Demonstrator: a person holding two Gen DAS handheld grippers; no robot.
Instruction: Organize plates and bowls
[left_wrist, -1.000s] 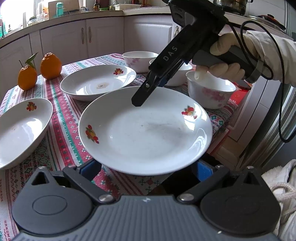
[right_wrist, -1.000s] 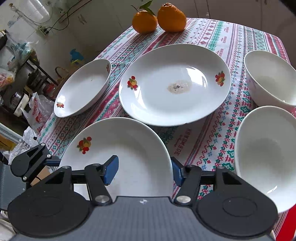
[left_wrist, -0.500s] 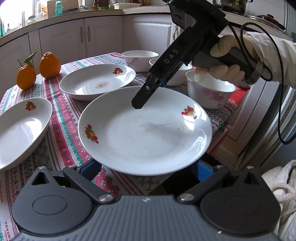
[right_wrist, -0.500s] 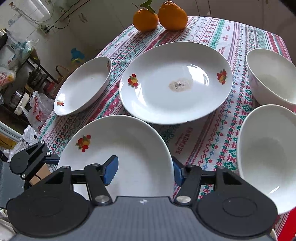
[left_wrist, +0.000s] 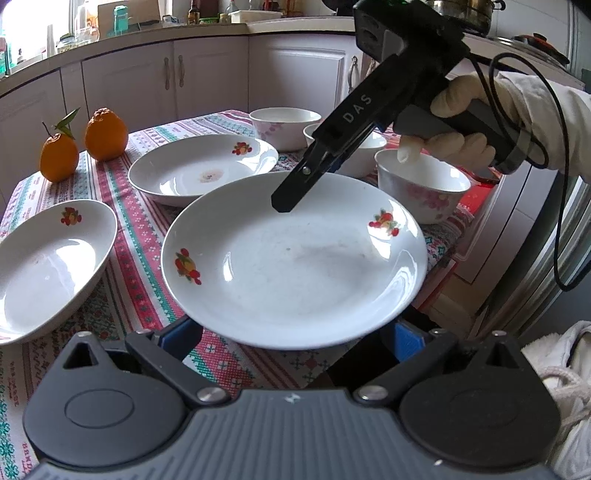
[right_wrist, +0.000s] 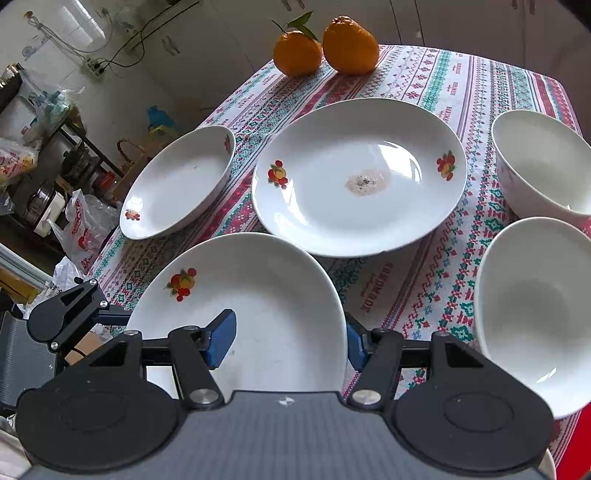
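— Tongs first: how does your right gripper (right_wrist: 288, 332) stand?
— Its pads are apart. One hangs over the well of the front plate (left_wrist: 295, 258), the other just outside that plate's rim. Neither presses on it.
— And your left gripper (left_wrist: 295, 332)?
— Spread wide. The plate's near rim covers its pad tips, so I cannot tell whether they touch it.
— Any writing?
— "DAS" in white on the right gripper's black body. A word printed on the tablecloth (right_wrist: 406, 74) sits upside down, and I cannot read it surely.
— What surrounds your plate?
— It lies at the table's near edge. Just behind it is the stained plate (left_wrist: 203, 170), with the oval dish (left_wrist: 48, 258) to the left. Three bowls stand to the right: the far bowl (left_wrist: 284, 125), the middle bowl (left_wrist: 365, 155) half hidden by the gripper, and the near bowl (left_wrist: 421, 184) under your gloved hand (left_wrist: 458, 122). Two oranges (left_wrist: 105, 134) stand at the back corner.
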